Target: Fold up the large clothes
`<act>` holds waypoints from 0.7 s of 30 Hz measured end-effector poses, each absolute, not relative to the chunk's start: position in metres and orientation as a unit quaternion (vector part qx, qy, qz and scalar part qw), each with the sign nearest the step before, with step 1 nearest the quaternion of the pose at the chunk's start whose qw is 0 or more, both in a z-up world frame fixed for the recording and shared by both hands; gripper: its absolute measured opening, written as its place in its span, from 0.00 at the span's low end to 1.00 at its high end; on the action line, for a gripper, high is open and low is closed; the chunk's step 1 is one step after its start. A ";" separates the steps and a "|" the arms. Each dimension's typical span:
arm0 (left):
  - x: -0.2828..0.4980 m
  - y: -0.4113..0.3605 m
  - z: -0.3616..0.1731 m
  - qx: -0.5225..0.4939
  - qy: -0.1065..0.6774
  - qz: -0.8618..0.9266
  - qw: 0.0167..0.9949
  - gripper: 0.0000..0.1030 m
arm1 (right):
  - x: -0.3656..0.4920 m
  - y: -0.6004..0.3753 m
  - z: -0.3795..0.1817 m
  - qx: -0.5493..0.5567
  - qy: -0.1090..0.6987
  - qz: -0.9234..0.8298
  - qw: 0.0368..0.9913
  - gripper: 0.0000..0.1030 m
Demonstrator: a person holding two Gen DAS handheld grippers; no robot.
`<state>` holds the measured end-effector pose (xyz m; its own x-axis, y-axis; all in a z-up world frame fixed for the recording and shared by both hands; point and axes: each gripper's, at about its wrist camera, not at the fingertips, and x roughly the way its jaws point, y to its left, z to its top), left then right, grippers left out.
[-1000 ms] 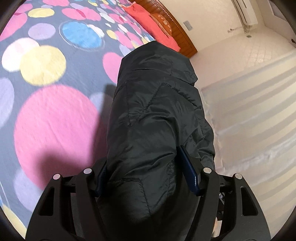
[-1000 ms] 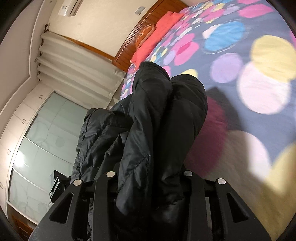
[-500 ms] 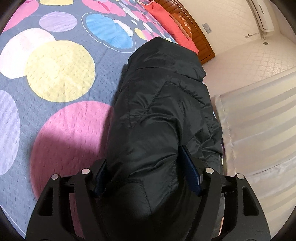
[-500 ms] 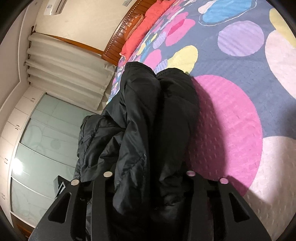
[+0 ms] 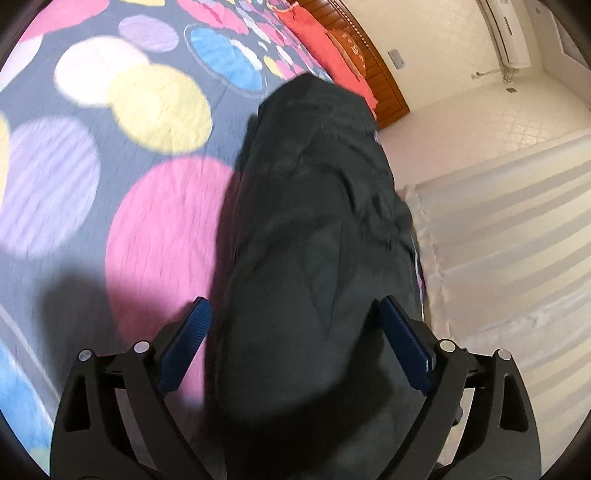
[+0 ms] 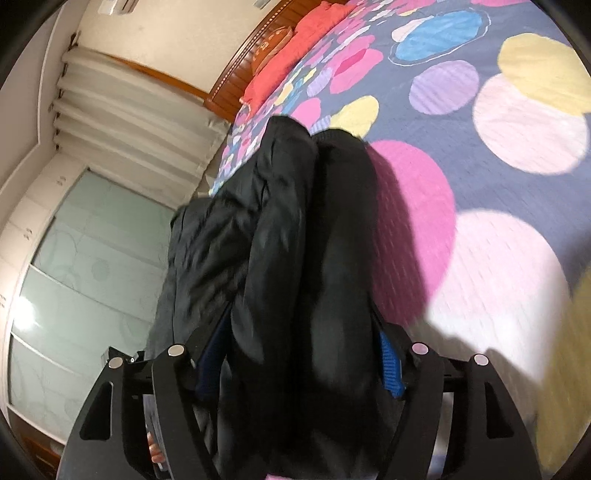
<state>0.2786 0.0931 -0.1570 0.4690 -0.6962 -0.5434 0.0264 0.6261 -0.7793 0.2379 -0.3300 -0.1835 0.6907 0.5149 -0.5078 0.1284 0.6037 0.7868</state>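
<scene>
A bed [image 5: 155, 206] fills the room, covered by a grey quilt [image 6: 480, 184] with pink, yellow, purple and blue circles. Red pillows [image 5: 317, 48] lie against a wooden headboard [image 5: 384, 85]. Pale curtains [image 6: 125, 107], a glass-fronted wardrobe [image 6: 85, 266] and a wall air conditioner [image 5: 506, 33] surround it.

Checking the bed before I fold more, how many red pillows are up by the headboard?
2 visible: a long red pillow lying along the bedspread's far edge, and a smaller orange-red cushion propped against the wooden headboard behind it. The black jacket may hide others.
</scene>
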 end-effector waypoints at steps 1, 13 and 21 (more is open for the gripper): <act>0.273 0.092 -0.160 -0.366 0.460 -0.241 0.772 0.91 | 0.233 -0.329 -0.184 0.430 0.376 0.122 0.812 0.67; 0.250 0.080 -0.167 -0.356 0.469 -0.259 0.766 0.77 | 0.208 -0.311 -0.194 0.424 0.387 0.126 0.809 0.38; 0.222 0.084 -0.154 -0.349 0.468 -0.254 0.771 0.66 | 0.185 -0.304 -0.175 0.424 0.380 0.140 0.810 0.28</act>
<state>0.2221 0.0844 -0.1535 0.4323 -0.7189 -0.5443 0.0651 0.6270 -0.7763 0.1854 -0.3039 -0.1746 0.6725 0.5483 -0.4972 0.0955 0.6018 0.7929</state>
